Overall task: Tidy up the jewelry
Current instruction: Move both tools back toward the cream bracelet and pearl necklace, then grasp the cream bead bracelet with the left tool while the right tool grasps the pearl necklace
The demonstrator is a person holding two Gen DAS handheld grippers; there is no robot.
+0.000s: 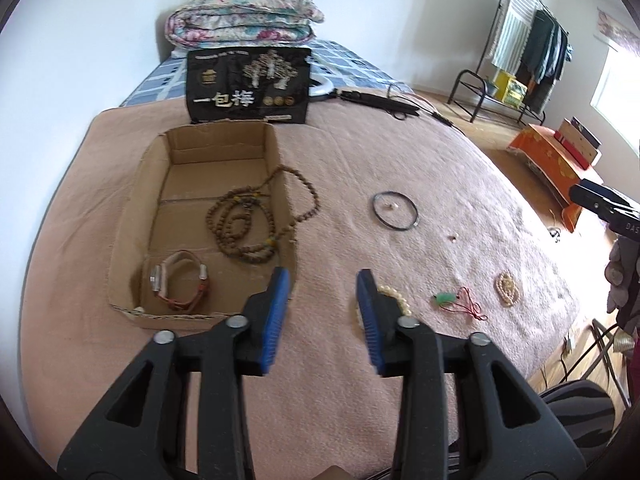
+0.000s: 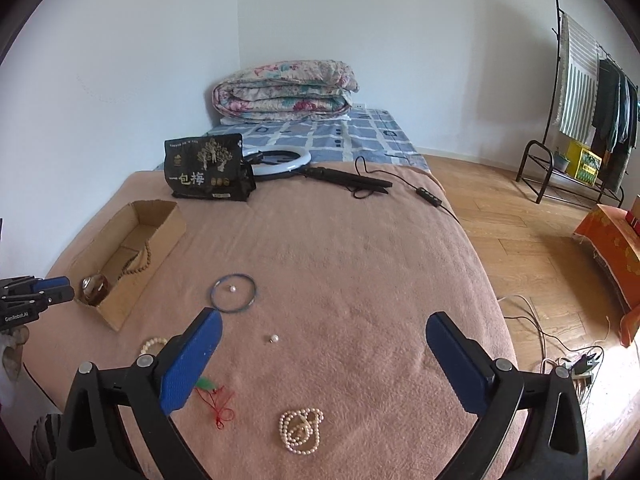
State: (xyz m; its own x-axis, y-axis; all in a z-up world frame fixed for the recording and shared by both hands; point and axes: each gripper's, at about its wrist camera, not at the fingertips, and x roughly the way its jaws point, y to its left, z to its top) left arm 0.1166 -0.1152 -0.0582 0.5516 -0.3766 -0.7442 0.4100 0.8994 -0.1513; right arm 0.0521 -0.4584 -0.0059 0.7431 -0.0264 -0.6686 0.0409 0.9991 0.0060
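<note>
Item: jewelry, part sorted. Cardboard box (image 1: 140, 200) holds a watch (image 1: 180, 284) and a wooden bead necklace (image 1: 248, 220) that trails over the box wall; a snag could drag it out. Left gripper (image 1: 324, 304) and right gripper (image 2: 324, 352): jaws spread, empty. On the blanket (image 2: 360, 260): pearl strand (image 2: 301, 430), loose pearl (image 2: 274, 338), which could roll away.

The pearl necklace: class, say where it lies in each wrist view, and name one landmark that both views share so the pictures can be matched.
Left wrist view: the pearl necklace lies coiled on the pink blanket at right, beyond the red-cord pendant.
Right wrist view: the necklace lies at bottom centre, between the open fingers of the right gripper.
Shared landmark: the dark thin bangle with a small pearl inside it.
</note>
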